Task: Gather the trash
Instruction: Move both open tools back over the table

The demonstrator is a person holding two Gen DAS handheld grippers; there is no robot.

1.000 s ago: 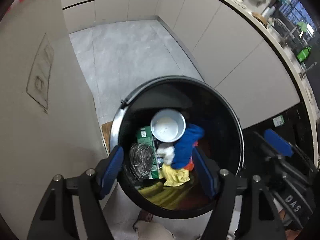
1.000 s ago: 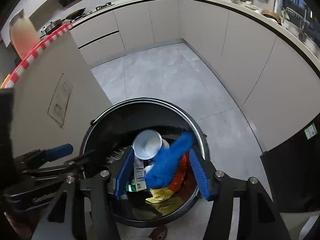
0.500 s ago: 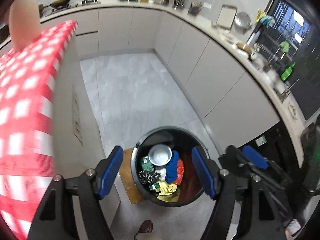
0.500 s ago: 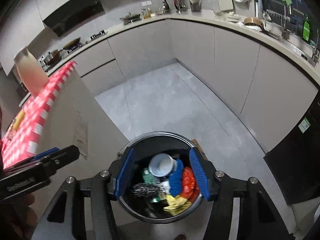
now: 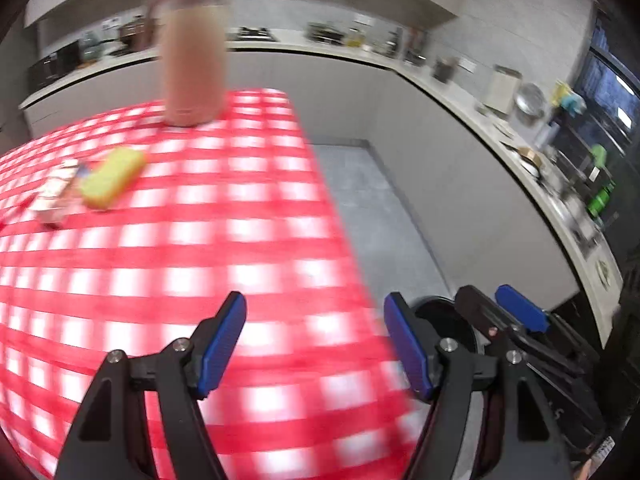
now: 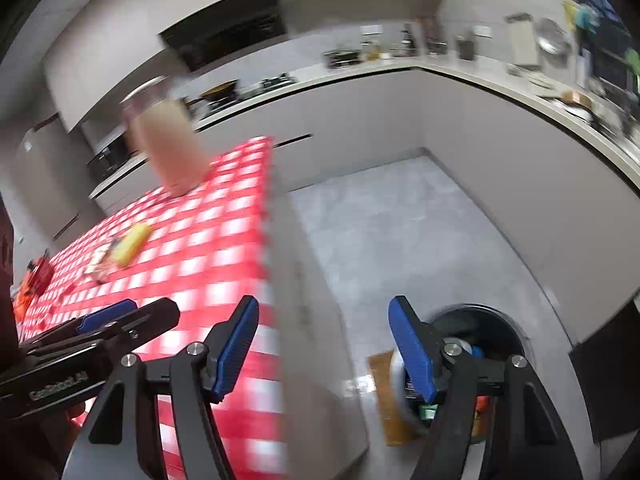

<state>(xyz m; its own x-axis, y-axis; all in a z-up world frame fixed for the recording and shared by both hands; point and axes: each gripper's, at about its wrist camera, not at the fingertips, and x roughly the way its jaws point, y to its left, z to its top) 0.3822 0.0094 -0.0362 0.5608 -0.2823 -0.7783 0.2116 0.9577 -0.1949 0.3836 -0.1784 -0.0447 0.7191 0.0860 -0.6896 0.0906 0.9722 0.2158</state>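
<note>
Overhead, both tools are seen above the surface (image 5: pixel 224 248) covered in a red-and-white checked cloth, which serves as the landmark. The left tool (image 5: pixel 316 344) is held with its blue pads well apart and nothing between them, over the near part of the surface. The right tool (image 6: pixel 324 350) is seen with its jaws opening and empty, straddling the right edge of the surface, its right pad over the floor (image 6: pixel 400 232). The trash bin (image 6: pixel 496 332) stands on the floor just beside the right side of the surface, near its front corner; a white cup, blue and orange items are partly seen inside it, behind the right tool's finger. On the surface, towards its far left, a yellow sponge-like item (image 5: pixel 112 176) lies touching a blurred pale wrapper (image 5: pixel 56 196). A tall pinkish jug (image 5: pixel 194 48) stands upright at the far end of the surface. Some red and orange scraps (image 6: pixel 34 280) lie at the left edge of the surface; what they are cannot be told.
</note>
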